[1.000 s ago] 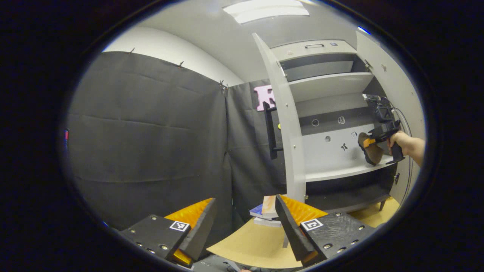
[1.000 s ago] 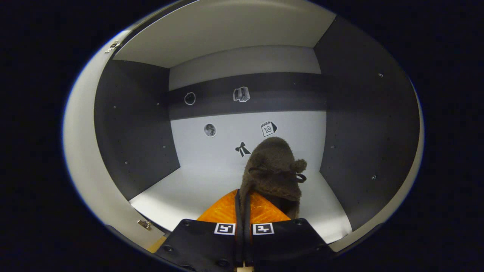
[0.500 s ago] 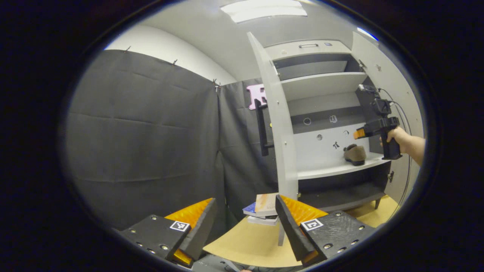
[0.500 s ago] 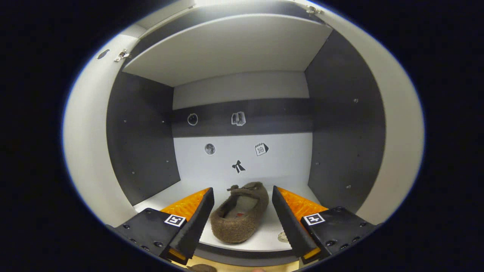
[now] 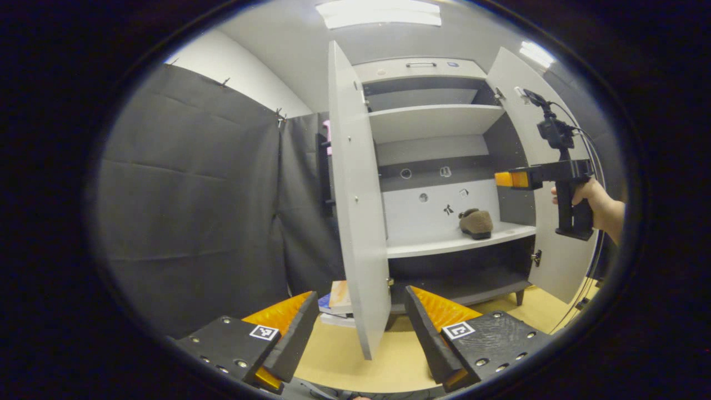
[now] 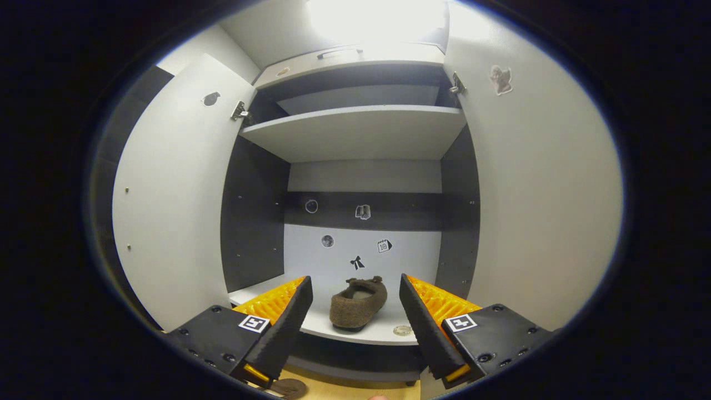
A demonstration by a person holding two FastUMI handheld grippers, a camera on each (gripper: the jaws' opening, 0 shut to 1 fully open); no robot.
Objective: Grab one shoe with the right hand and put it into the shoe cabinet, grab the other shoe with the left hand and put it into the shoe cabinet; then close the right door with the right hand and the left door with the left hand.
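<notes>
A brown fuzzy shoe lies on the cabinet's middle shelf, toe toward the back wall. My right gripper is open and empty, held back in front of the cabinet, level with that shelf. In the left gripper view the same shoe rests on the shelf, and a hand holds the right gripper up in front of the right door. My left gripper is open and empty, low near the floor. A brown scrap of the other shoe shows on the floor below.
Both cabinet doors stand open: the left door edge-on just ahead of my left gripper, the right door wide beside my right one. A stack of books lies behind the left door. The wooden floor runs below.
My right gripper opened, left the shoe on the shelf and drew back out of the cabinet. The left gripper has swung toward the cabinet, so the left door now stands closer.
</notes>
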